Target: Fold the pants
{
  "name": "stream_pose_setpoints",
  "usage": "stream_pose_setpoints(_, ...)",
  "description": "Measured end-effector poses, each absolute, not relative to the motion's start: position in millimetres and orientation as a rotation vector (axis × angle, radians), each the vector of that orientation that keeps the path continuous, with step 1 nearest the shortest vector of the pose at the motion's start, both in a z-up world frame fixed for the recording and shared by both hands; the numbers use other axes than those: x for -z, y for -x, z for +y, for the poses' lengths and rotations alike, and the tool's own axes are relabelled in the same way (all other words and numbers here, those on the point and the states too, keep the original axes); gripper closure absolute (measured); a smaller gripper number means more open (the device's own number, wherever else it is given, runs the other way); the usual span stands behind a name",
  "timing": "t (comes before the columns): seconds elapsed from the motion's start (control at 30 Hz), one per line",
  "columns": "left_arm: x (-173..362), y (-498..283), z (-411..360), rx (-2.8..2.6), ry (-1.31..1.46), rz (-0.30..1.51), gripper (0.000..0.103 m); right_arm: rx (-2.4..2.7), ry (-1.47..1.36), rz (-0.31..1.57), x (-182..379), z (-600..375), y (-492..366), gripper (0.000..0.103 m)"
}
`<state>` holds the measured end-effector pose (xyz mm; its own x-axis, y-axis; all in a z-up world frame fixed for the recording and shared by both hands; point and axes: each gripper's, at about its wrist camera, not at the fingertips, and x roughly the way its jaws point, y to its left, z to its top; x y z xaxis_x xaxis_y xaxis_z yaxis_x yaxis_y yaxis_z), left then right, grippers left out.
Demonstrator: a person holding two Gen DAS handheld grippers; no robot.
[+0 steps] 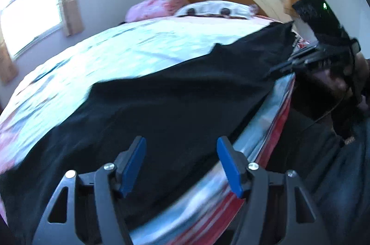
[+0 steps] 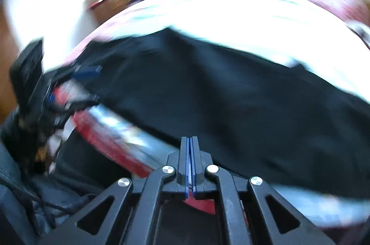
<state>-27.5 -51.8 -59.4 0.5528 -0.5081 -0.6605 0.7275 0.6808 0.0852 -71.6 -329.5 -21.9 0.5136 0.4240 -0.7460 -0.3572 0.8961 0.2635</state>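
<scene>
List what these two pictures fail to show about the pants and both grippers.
- Pants: waist and leg ends unidentifiable; one black mass, cut off at the left wrist view's lower left edge.
- Right gripper: whether it pinches cloth; in the left wrist view black fingers merge with black fabric.
- Left gripper: motion blur in the right wrist view smears its fingers.

One pair of black pants (image 1: 161, 106), two claws, two pillows (one pink (image 1: 157, 5)), one bed (image 1: 115, 48).
</scene>
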Motion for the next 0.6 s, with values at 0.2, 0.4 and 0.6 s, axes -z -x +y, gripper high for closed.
stream_pose_setpoints(0.2,55.2,8.3,-141.6,0.896,-0.457,0.644,0.036,-0.203,-0.327,0.859,-2.7,-446.4,96.4,0.099)
stream_pose_setpoints(0.4,65.1,-6.3,-195.3,1.010,-0.432,0.689,0.035,0.037,-0.697,0.688,-19.3,-563.2,136.8,0.026)
stream_pose_setpoints(0.6,77.2,-9.2,-214.2,1.018,-0.441,0.736,0.035,0.060,-0.953,0.631,-6.9,-620.6,126.0,0.026)
